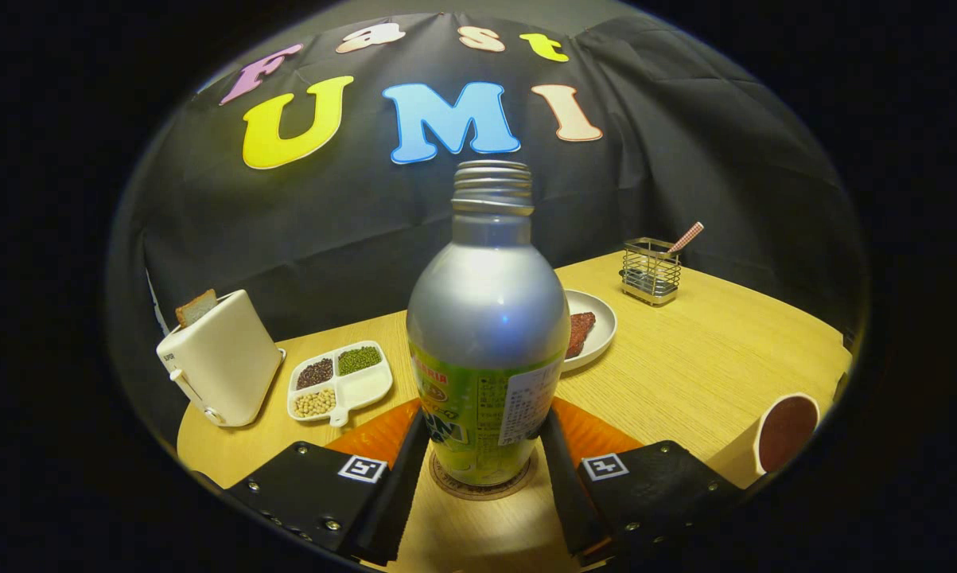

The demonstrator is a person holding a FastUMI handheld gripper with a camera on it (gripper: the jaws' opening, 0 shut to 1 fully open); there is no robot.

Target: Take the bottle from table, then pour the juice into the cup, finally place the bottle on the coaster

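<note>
Gripper view: bottle (488,334) upright on round coaster (483,484), between fingers, uncapped, silver body, green label with print too small to read. Gripper (484,458) jaws flank bottle's base on both sides, contact unclear, so can't tell if clamped. Cup (786,434) with dark juice near right. Toaster (222,358) and divided dish (340,380) left, plate (593,326) behind bottle, wire caddy (650,270) far right
</note>
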